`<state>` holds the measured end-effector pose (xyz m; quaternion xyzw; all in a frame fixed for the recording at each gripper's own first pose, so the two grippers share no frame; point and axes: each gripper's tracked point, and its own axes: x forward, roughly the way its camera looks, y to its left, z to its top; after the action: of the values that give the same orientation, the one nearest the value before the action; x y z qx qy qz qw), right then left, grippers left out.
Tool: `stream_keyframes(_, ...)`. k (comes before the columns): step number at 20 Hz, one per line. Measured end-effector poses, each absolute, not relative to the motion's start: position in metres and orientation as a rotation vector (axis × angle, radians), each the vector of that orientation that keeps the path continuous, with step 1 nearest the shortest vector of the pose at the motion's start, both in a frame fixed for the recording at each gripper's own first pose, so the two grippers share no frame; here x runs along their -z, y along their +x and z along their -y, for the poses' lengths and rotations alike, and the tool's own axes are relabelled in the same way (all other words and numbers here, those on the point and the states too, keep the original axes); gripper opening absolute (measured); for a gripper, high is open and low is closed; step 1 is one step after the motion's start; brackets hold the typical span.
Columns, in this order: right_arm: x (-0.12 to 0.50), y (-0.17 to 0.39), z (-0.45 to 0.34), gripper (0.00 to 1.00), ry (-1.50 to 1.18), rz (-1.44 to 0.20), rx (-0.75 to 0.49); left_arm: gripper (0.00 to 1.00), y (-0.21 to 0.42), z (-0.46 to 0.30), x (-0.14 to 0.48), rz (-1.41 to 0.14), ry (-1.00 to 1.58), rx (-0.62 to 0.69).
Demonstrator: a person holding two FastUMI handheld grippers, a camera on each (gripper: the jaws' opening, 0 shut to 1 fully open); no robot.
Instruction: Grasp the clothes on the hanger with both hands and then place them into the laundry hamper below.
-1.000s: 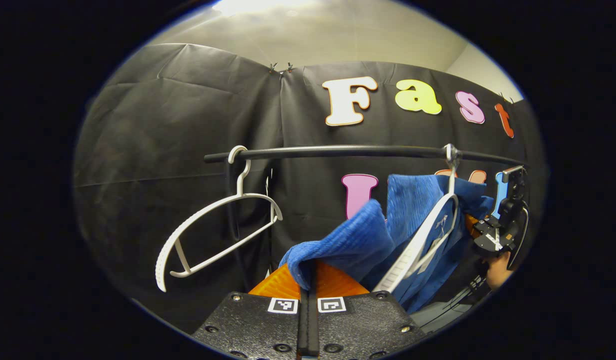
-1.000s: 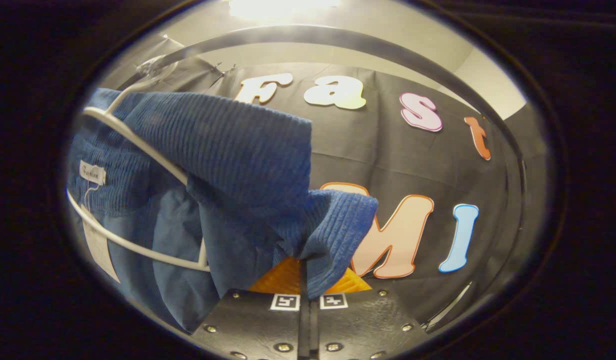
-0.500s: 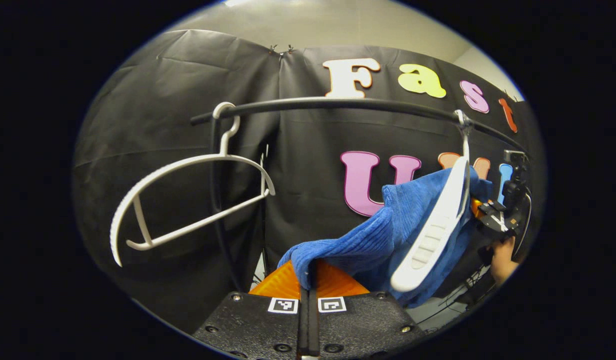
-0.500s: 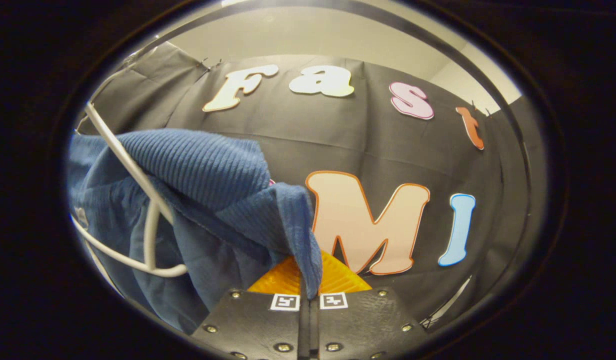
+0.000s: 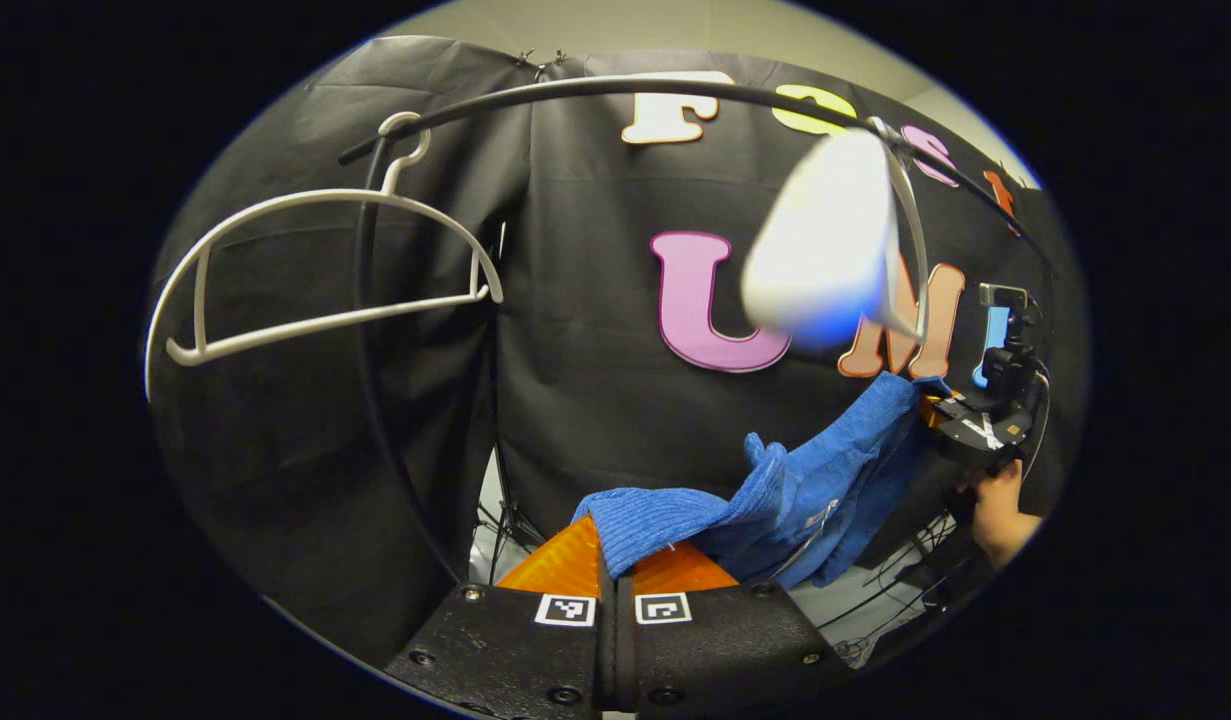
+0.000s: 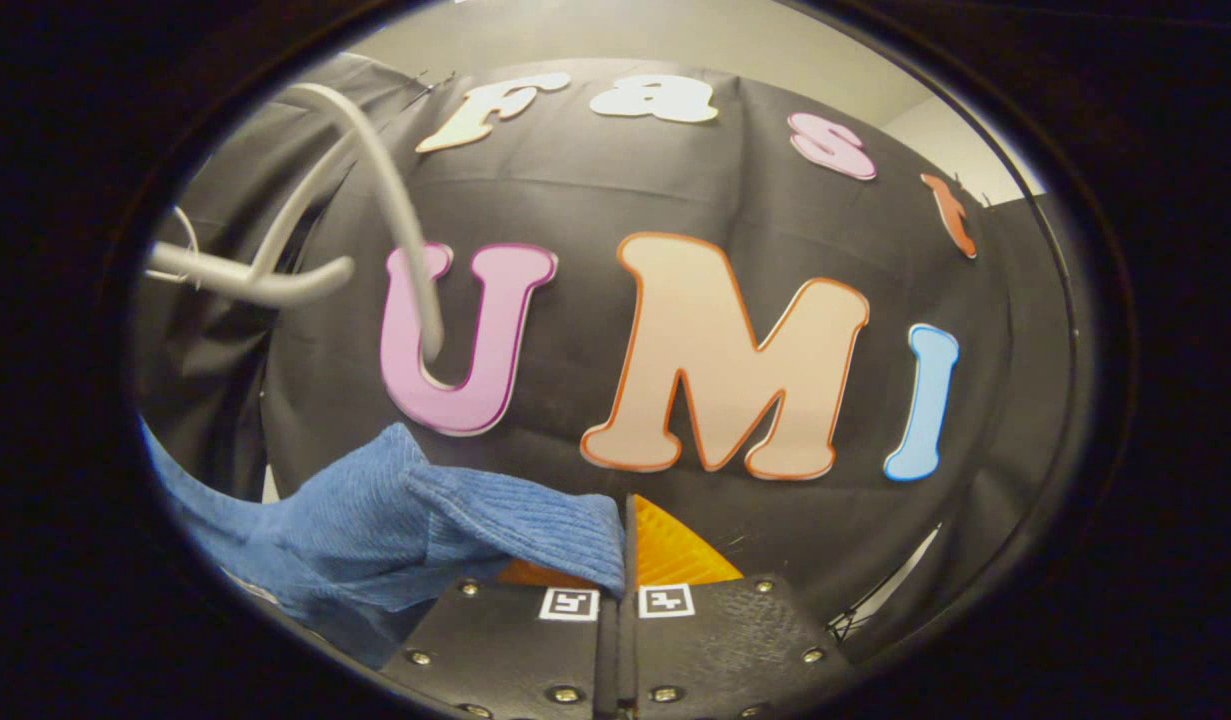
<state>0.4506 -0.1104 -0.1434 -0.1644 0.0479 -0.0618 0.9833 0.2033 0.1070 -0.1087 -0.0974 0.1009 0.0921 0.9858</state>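
The black rail [image 5: 615, 92] arcs across the top of the left gripper view, with a bare white hanger [image 5: 315, 270] hooked on its left part and a second white hanger [image 5: 825, 240], blurred and tilted up, hooked farther right. In the right gripper view that second hanger [image 6: 375, 200] shows as blurred pale bars at upper left. Below the rail the blue garment [image 5: 785, 490] is clear of both hangers and stretches as a sagging band between the two grippers. The left gripper [image 5: 615, 560] has its jaws pressed together on one ribbed edge of the cloth, which bunches just above and to the right of the tips and runs off to the right. At the far right of that view the right gripper [image 5: 980, 425] grips the other end, with a hand [image 5: 995, 515] below it. In the right gripper view, the right gripper [image 6: 623, 560] has its jaws closed on a ribbed hem of the blue garment [image 6: 405, 520], which lies over the left jaw and trails down and away to the left.
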Motion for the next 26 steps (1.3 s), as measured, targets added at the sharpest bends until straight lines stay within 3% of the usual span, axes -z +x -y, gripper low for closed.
stream_keyframes(8, 0.187, 0.399, 0.108, 0.01, -0.249, -0.239, 0.065, 0.01, 0.193, -0.106, 0.137, -0.249, -0.196, -0.186)
stream_keyframes(26, 0.153, 0.286, 0.04, 0.03, -0.135, -0.328, 0.019, 0.0, 0.189, -0.051, 0.122, -0.221, -0.163, 0.038)
